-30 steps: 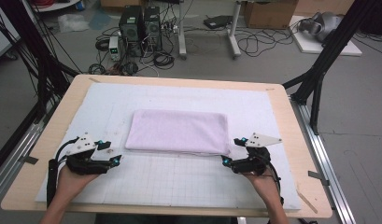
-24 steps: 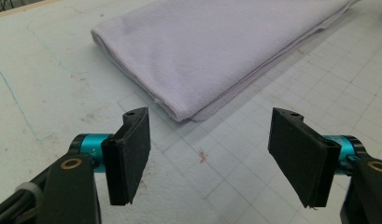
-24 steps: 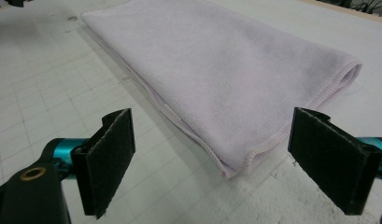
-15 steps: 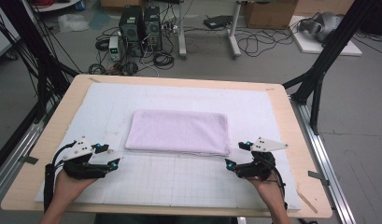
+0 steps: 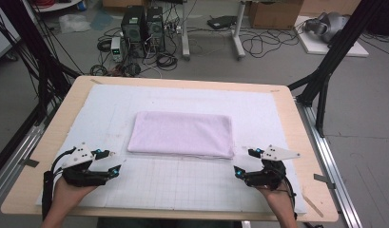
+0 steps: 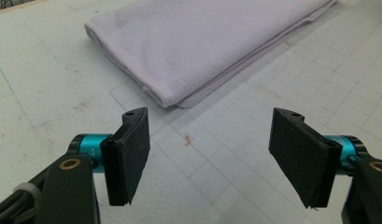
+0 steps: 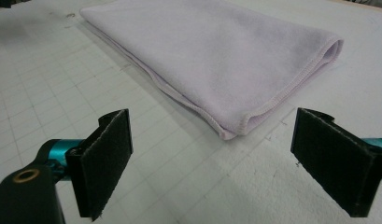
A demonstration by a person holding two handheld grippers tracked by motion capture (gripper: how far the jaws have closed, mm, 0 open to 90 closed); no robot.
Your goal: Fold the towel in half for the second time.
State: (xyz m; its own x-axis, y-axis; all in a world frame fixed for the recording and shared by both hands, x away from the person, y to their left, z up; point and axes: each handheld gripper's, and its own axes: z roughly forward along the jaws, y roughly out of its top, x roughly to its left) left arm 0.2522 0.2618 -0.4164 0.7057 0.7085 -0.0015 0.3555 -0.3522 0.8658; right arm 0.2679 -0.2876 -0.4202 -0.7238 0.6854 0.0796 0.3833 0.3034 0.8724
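Observation:
A folded lilac towel (image 5: 181, 134) lies flat in the middle of the white gridded mat (image 5: 182, 185). My left gripper (image 5: 113, 162) rests low over the mat, short of the towel's near left corner (image 6: 172, 99), open with nothing between its pads. My right gripper (image 5: 243, 164) sits just off the towel's near right corner (image 7: 235, 128), open too, its black pads (image 7: 104, 161) wide apart over bare mat. In the left gripper view the gripper (image 6: 212, 158) points at the towel (image 6: 212, 42). The right gripper (image 7: 212, 158) faces the towel's stitched edge (image 7: 291, 91).
The mat covers a wooden table (image 5: 54, 137) with its edges exposed all round. Black frame posts (image 5: 325, 71) stand at the far corners. Beyond the table, computers (image 5: 142, 23) and cables lie on the floor.
The right gripper has slid back toward the table's near edge, away from the towel's corner. The left gripper has drawn back a little as well. Both stay open.

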